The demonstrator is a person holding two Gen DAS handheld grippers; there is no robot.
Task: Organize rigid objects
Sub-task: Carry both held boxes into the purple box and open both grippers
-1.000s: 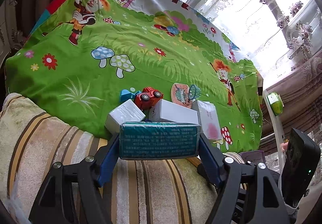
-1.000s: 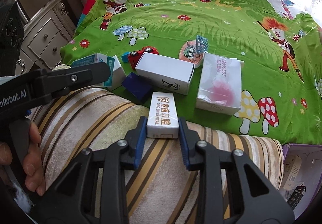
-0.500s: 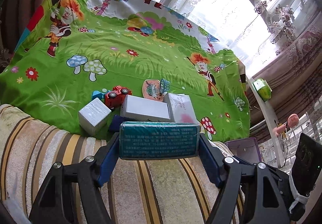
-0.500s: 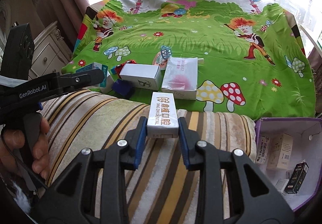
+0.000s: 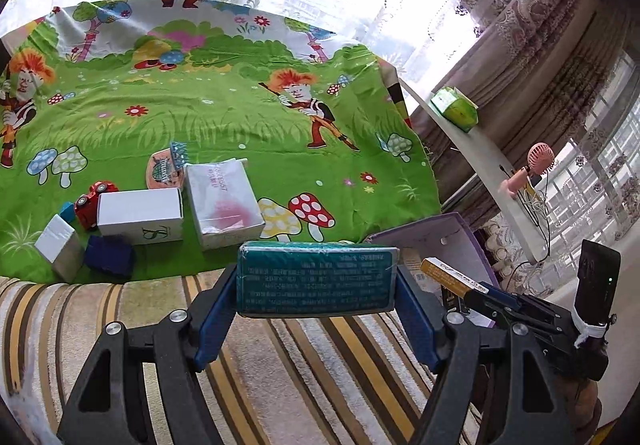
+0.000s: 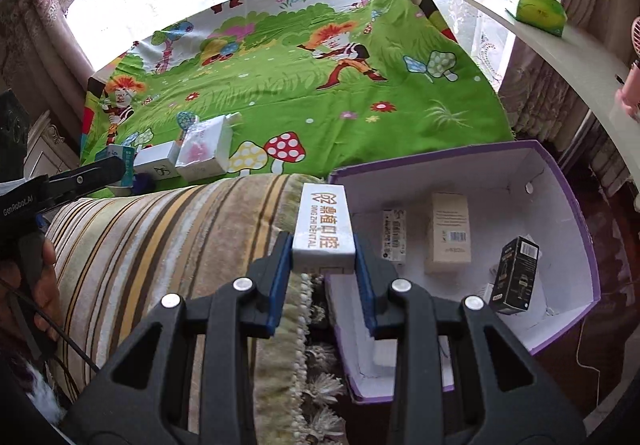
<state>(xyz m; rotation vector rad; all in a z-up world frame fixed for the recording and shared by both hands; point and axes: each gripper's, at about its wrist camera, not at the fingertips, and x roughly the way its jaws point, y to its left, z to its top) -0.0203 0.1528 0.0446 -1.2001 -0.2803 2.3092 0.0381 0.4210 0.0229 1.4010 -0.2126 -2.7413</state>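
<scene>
My left gripper (image 5: 316, 309) is shut on a wide teal box (image 5: 316, 279), held crosswise over the striped blanket. My right gripper (image 6: 323, 273) is shut on a narrow white dental box (image 6: 325, 225), which hangs at the left rim of the purple storage box (image 6: 576, 229). That storage box holds a beige carton (image 6: 449, 233), a slim white carton (image 6: 393, 237) and a black carton (image 6: 514, 275). In the left wrist view the right gripper (image 5: 500, 297) shows at lower right in front of the purple box (image 5: 448, 233).
On the green cartoon sheet (image 5: 224, 117) lie a white box (image 5: 140, 215), a pink-stained white box (image 5: 224, 201), a grey box (image 5: 56, 245), a dark blue block (image 5: 108, 255) and a red toy car (image 5: 90, 199). A shelf (image 5: 480, 165) with a green carton runs at right.
Both grippers have swung right with their boxes still held. The right one now hangs at the purple box's rim, and the pile on the sheet has slid to the left of both views.
</scene>
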